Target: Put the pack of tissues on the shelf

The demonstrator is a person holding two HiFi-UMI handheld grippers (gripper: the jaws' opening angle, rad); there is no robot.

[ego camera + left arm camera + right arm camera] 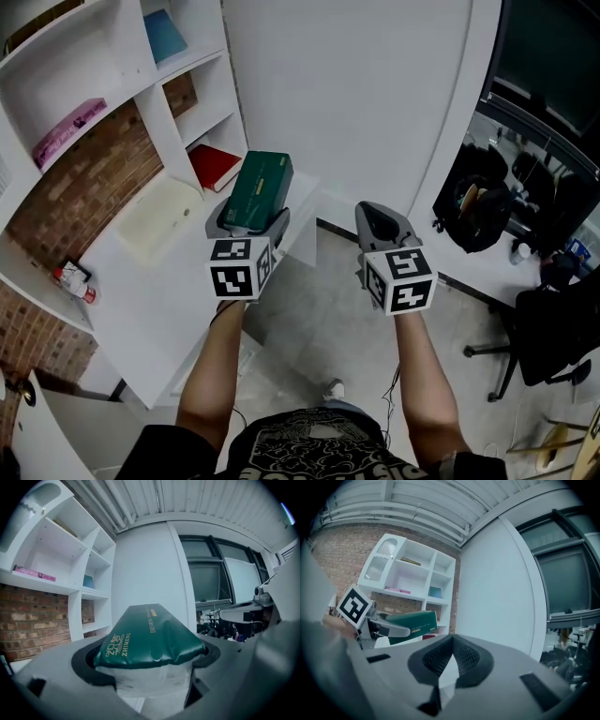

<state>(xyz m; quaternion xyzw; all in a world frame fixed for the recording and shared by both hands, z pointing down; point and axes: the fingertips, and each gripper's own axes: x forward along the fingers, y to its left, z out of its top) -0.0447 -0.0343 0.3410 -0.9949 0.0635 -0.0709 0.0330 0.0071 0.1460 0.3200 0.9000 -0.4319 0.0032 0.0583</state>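
Observation:
A dark green pack of tissues (258,190) with gold print is clamped in my left gripper (247,228), held in the air in front of the white shelf unit (122,70). In the left gripper view the pack (149,639) fills the space between the jaws, its white underside showing. From the right gripper view the same pack (414,624) appears at the left, beside the left gripper's marker cube. My right gripper (379,225) hovers beside it to the right, its pads (466,657) closed together with nothing between them.
The white desk surface (150,300) below the shelves carries a cream tray (159,218) and a small bottle (75,281). A red book (214,165), a blue book (165,36) and a pink box (67,129) sit in shelf compartments. Office chairs (553,328) stand at right.

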